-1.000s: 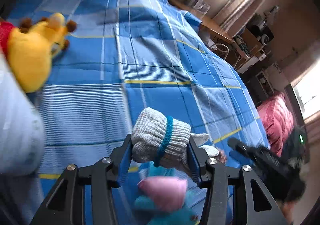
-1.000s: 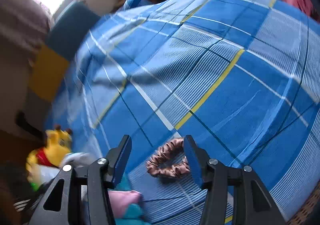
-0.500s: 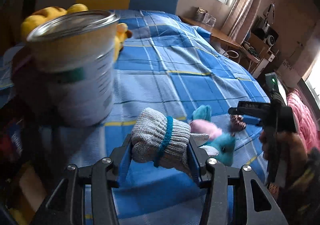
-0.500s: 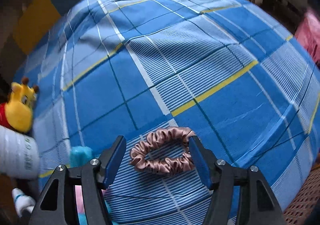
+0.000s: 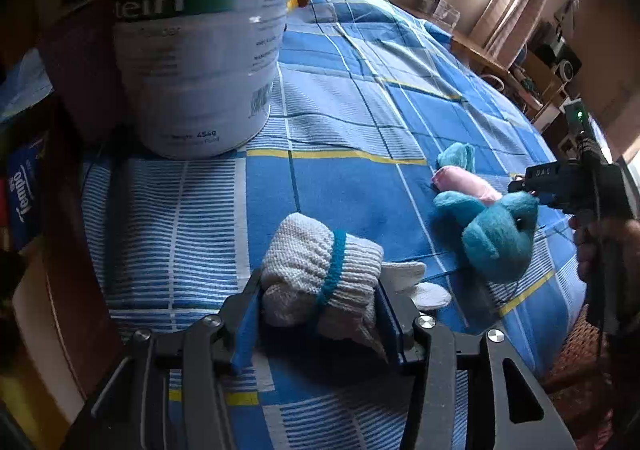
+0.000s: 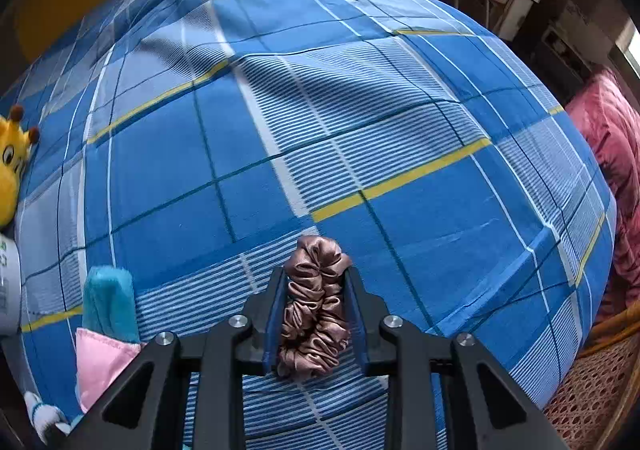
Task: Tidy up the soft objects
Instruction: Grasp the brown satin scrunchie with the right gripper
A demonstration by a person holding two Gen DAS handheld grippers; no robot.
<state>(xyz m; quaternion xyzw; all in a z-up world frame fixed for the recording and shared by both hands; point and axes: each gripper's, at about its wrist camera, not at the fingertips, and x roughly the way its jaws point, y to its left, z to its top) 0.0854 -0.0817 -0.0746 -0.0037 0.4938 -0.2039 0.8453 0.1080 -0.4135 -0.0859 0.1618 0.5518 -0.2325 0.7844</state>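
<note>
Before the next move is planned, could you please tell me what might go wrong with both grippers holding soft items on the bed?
1. The right gripper is closing on the brown scrunchie, which is squeezed into a narrow bunch; slippery satin could slide out if lifted.
2. The left gripper holds the knitted glove with its fingers dangling behind; they might snag.
3. The white can stands on the soft bedspread close to the left gripper; a bump could tip it.

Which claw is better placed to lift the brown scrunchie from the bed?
The right claw. Its jaws are closing around the brown scrunchie, which is squeezed between them on the bed. The left claw already holds the knitted glove.
</note>
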